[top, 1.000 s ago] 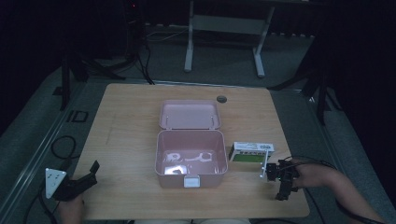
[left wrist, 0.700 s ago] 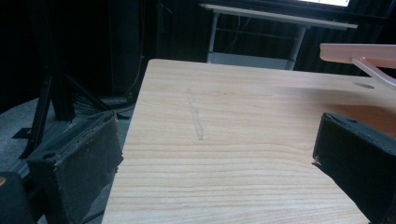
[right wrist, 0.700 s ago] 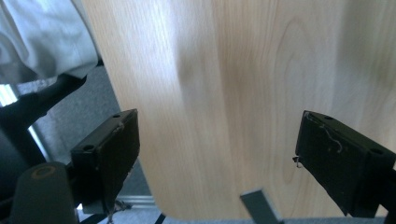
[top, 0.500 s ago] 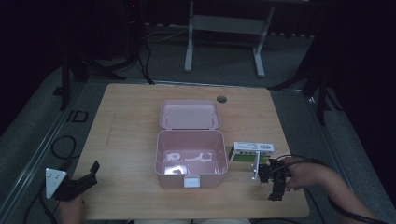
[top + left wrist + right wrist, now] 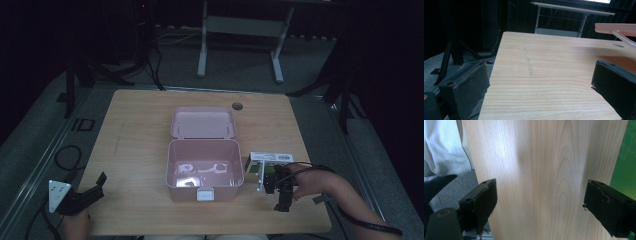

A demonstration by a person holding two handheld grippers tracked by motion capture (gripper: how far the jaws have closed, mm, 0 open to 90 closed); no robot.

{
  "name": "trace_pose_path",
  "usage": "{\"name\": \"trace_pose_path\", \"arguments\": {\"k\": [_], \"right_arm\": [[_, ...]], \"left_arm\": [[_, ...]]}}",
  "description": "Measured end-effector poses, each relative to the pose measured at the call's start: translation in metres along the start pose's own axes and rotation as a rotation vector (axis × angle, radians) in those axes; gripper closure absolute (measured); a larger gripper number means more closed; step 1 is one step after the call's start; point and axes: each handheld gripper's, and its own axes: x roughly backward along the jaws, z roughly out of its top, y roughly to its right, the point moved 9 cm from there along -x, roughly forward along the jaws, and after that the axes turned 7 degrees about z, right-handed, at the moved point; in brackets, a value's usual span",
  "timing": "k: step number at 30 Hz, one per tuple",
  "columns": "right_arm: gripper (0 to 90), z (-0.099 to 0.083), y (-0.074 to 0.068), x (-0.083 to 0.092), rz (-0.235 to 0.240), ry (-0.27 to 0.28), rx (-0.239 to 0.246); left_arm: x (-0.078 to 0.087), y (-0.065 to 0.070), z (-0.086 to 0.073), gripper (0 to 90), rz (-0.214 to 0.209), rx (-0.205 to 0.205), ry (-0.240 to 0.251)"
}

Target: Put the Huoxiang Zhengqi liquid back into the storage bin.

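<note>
Hovering at lower right of the high view, the right gripper (image 5: 281, 200) has jaws spread and empty, just beside the green-and-white carton (image 5: 269, 159); a careless swing could knock it against the open pink box (image 5: 204, 181). Left gripper (image 5: 86, 192), lower left, is spread too

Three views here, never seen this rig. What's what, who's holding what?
No robot: a person holds a two-jaw gripper in each hand. The high view looks down on a wooden table. On it sits a pink box, lid open, with small pale items inside too unclear to name, and right of it a white and green carton. The left gripper sits at the near left corner, the right gripper just in front of the carton. The other two pictures come from cameras riding on the grippers, looking along their black jaws. Both are open and hold nothing.
</note>
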Motion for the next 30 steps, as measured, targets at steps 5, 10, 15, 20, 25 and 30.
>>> {"name": "trace_pose_path", "arguments": {"k": [5, 10, 15, 20, 25, 30], "right_arm": [[12.3, 0.007, 0.001, 0.004, -0.021, -0.004, 0.035], [14.4, 0.012, 0.005, 0.013, -0.030, 0.025, 0.032], [14.6, 0.010, 0.007, 0.017, -0.021, 0.018, 0.027], [14.8, 0.007, 0.010, 0.024, -0.022, 0.020, 0.014], [15.0, 0.005, 0.014, 0.031, -0.028, 0.019, 0.013], [15.2, 0.004, 0.022, 0.041, -0.048, 0.040, 0.005]], "left_arm": [[0.000, 0.000, 0.000, 1.0, 0.000, -0.001, 0.001], [0.000, 0.000, 0.000, 1.0, -0.001, -0.002, 0.000], [0.000, 0.000, 0.000, 1.0, -0.001, -0.002, 0.000], [0.000, 0.000, 0.000, 1.0, -0.001, -0.001, -0.002], [0.000, -0.001, 0.000, 1.0, -0.002, 0.008, -0.004], [0.000, 0.000, 0.000, 1.0, -0.001, -0.001, -0.003]]}}
